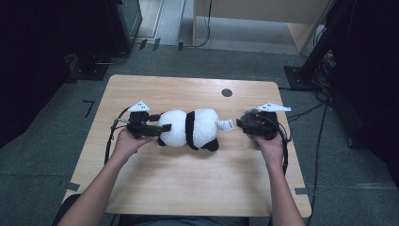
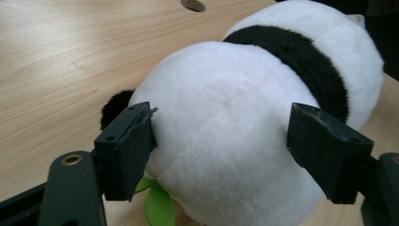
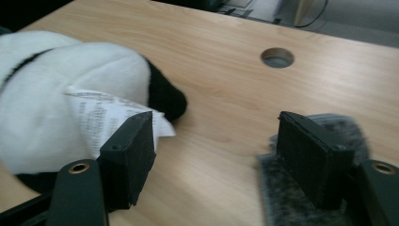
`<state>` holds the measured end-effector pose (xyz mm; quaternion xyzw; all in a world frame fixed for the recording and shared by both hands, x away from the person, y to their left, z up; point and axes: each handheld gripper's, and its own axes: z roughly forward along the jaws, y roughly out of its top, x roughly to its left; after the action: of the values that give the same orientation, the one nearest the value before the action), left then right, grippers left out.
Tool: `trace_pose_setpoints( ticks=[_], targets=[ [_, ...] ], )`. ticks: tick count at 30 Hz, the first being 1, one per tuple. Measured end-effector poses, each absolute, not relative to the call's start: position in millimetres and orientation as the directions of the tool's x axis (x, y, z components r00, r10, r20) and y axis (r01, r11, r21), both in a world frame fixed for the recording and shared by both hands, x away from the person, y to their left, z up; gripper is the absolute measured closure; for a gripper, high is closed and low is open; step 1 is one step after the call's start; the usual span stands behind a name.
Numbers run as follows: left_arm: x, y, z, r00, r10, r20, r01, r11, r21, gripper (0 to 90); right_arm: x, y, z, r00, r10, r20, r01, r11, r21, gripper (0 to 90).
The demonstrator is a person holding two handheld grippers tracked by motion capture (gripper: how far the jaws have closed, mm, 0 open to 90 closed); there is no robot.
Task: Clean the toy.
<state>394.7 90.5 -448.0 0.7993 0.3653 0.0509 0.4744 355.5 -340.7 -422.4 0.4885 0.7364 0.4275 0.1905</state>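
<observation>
left gripper point(image 1: 164, 128): my jaws wide, flanking the panda's point(image 1: 190, 128) white end; pads at the fur, can't tell if they press.
panda: lying mid-desk point(image 1: 188, 183), closer to far edge; green leaf point(image 2: 159, 205) under it in left gripper view.
right gripper point(image 1: 241, 123): jaws wide, nothing between; paper tag point(image 3: 106, 117) beside one pad.

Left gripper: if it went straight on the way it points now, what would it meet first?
The left gripper would most likely meet the plush panda at once: its white rounded end sits between the open jaws. Whether the jaws already touch the fur is unclear.
</observation>
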Motion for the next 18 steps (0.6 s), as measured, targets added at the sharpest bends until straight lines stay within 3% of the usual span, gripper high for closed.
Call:
trace_pose_setpoints(
  ticks=[3,7,10,16,18],
  targets=[
    [395.2,86.6,-454.2,0.728,0.647,-0.225,0.512,-0.297,0.806,14.3,363.5,-351.1,-424.4,-0.439,0.889,0.133,0.549,0.148,0.822,30.1],
    [399.3,91.3,-463.2,0.72,0.636,-0.276,0.539,-0.263,0.801,8.0,370.4,-363.3,-436.0,-0.399,0.913,0.088,0.539,0.156,0.828,30.4],
    [401.6,93.6,-467.8,0.713,0.626,-0.317,0.565,-0.245,0.788,7.2,374.6,-372.8,-447.6,-0.375,0.922,0.098,0.565,0.143,0.813,30.4],
    [400.8,94.4,-468.5,0.721,0.626,-0.297,0.558,-0.27,0.785,8.2,373.7,-386.3,-462.8,-0.332,0.941,0.068,0.578,0.146,0.803,30.3],
    [401.0,96.0,-469.5,0.73,0.604,-0.32,0.558,-0.257,0.789,14.3,375.4,-390.6,-467.4,-0.32,0.944,0.082,0.595,0.133,0.793,30.3]
  ],
)
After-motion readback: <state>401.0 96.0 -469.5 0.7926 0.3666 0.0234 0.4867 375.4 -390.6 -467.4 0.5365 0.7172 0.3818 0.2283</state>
